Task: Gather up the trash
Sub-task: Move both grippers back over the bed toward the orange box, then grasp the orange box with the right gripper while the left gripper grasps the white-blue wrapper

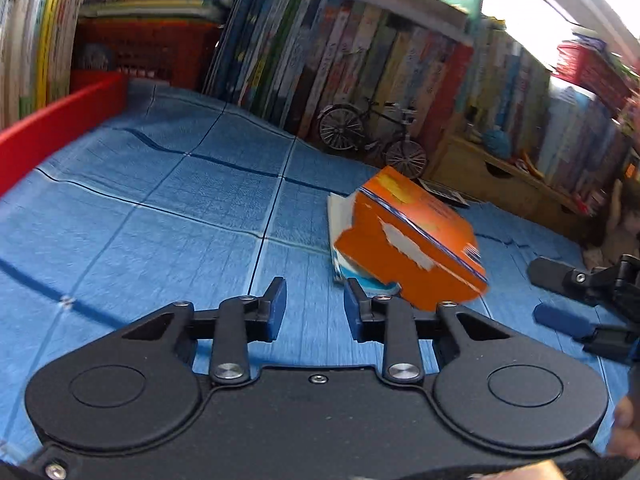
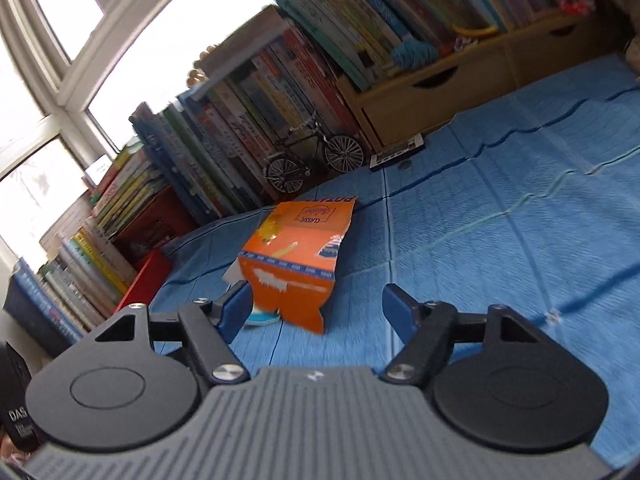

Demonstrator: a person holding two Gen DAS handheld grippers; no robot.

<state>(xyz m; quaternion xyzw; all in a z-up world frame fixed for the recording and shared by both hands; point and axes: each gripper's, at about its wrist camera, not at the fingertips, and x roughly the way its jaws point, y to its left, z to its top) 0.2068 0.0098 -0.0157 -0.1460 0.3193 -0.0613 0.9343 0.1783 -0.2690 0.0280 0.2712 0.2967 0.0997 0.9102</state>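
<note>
Books line the far edge of a surface covered in a blue creased cloth [image 1: 168, 208], their spines running from 10 o'clock round to 2 o'clock in my left wrist view. At 9 o'clock a red tray [image 1: 60, 120] shows one wall. A little model bicycle [image 1: 372, 136] stands against the books at about 1 o'clock, with a wooden drawer box [image 1: 492, 180] beside it to the right.

From my left gripper [image 1: 315, 304] I see both blue pads with bare cloth between them — nothing held, jaws partly apart. The torn orange carton [image 1: 408, 236] lies tilted on the cloth at 1 o'clock of these fingertips, resting over some white and light-blue paper [image 1: 340, 216]. Its near corner sits just beside my right-hand pad; I cannot tell whether they touch.

At 3 o'clock in this view my right gripper [image 1: 548, 296] comes in sideways.

Through the right wrist camera, my right gripper [image 2: 316, 308] stands wide and released. The orange carton [image 2: 296, 264] lies at 12 o'clock — its lower edge reaches in between the fingertips, nearer the left pad [image 2: 234, 308], without the pads pressing on it. The bicycle [image 2: 316, 160] stands beyond, against the books.
</note>
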